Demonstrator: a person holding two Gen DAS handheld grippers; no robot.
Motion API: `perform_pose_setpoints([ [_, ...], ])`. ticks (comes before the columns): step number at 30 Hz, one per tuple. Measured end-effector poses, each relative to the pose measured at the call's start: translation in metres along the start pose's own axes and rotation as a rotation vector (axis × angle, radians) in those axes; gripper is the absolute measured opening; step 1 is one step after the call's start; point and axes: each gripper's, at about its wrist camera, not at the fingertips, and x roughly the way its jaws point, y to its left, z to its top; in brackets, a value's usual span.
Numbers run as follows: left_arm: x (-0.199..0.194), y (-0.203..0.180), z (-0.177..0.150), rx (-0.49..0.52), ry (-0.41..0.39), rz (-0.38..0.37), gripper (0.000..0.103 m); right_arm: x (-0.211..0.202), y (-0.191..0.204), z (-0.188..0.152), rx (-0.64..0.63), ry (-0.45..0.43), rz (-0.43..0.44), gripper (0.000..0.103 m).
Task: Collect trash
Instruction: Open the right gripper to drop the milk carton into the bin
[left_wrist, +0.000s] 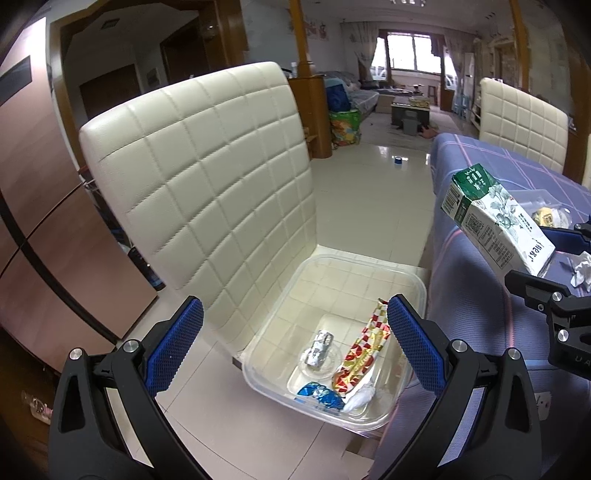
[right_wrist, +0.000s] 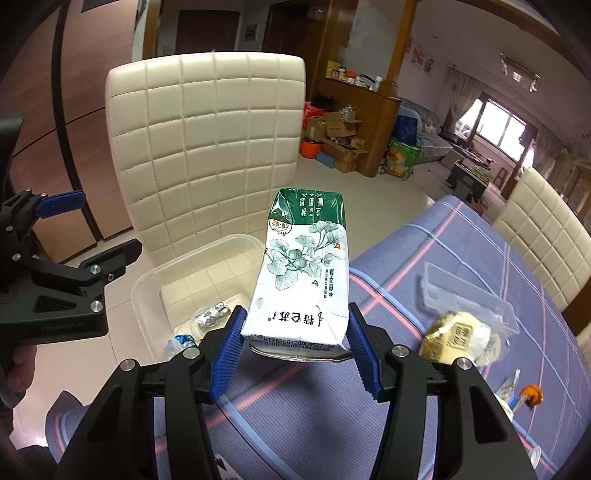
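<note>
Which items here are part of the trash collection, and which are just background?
Job:
- green-and-white milk carton, held by right hand-held gripper
- clear plastic bin on the chair seat
- red-yellow foil wrapper
- crumpled white tissue

Background:
- cream quilted chair
- blue plaid tablecloth

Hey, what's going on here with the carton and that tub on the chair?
A person is clearing trash with two handheld grippers. The right gripper is clamped on a milk carton, held in the air over the table edge. The left gripper is open and empty above a clear tub on the chair, which already holds wrappers.
</note>
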Motion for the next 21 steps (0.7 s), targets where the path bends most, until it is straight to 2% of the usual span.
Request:
perform_pose_setpoints([
  [7, -0.004, 0.012, 0.001, -0.022, -0.009, 0.026, 0.098, 0.001, 0.013, 0.011, -0.04, -0.061, 0.033, 0.057],
  [9, -0.005, 0.014, 0.0, -0.029, -0.006, 0.027, 0.098, 0.0, 0.012, 0.011, -0.035, -0.074, 0.037, 0.076],
  [11, -0.006, 0.015, -0.001, -0.03, -0.005, 0.026, 0.098, -0.001, 0.009, 0.01, -0.02, -0.082, 0.048, 0.084],
  [21, -0.01, 0.003, 0.0, -0.002, -0.006, 0.004, 0.098, -0.015, -0.011, -0.004, 0.051, -0.064, 0.014, 0.085],
])
